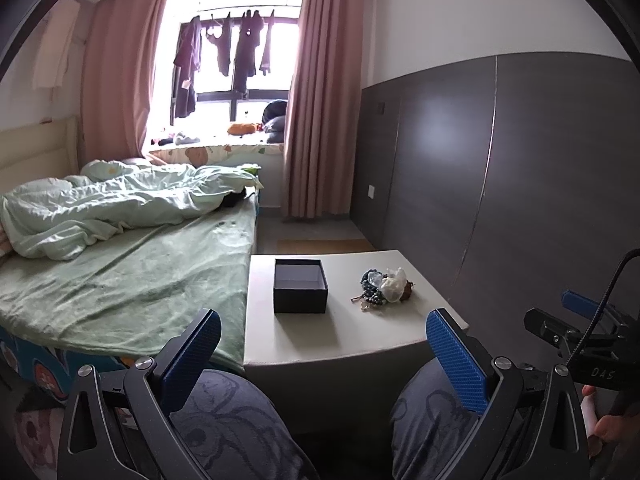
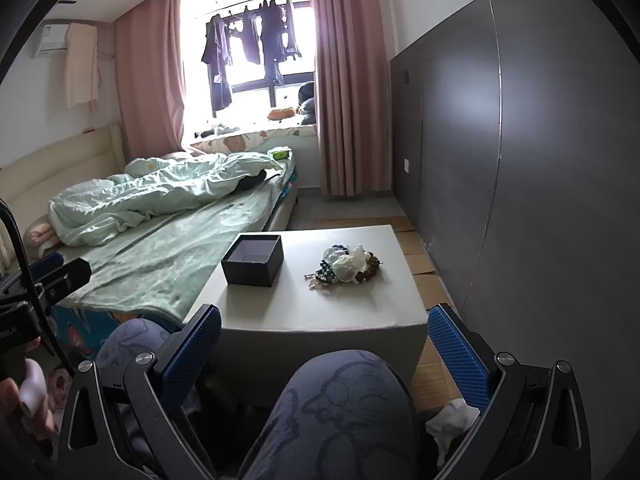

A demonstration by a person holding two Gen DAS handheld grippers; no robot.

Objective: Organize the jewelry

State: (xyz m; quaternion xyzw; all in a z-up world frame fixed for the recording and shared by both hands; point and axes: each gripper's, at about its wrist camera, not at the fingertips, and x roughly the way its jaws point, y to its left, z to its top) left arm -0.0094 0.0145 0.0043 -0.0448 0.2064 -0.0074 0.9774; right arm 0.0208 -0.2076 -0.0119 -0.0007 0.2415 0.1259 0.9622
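Both sets of jaws are spread wide with nothing between them. The left gripper (image 1: 324, 354) and the right gripper (image 2: 324, 350) hang low over the person's knees (image 2: 344, 408), short of the table edge, not touching anything.

Ahead of the left jaws, beyond the fingertips and slightly toward its left finger, sits the dark open box (image 1: 300, 286) on the pale low table (image 1: 352, 344). It's upright, lid off, and looks empty inside as far as the view shows. The jewelry pile (image 1: 382, 285), a tangle of bluish beads, something brownish and a crumpled clear bag, lies on the tabletop ahead and nearer the right finger, a clear gap away from the box.

From the right wrist view, the same box (image 2: 254, 260) is ahead and off toward that gripper's left finger, while the jewelry heap (image 2: 348, 266) is pretty much straight out from between the jaws.

Off to the left of both grippers is the bed (image 1: 120, 272) with a green sheet, butted against the table's side.
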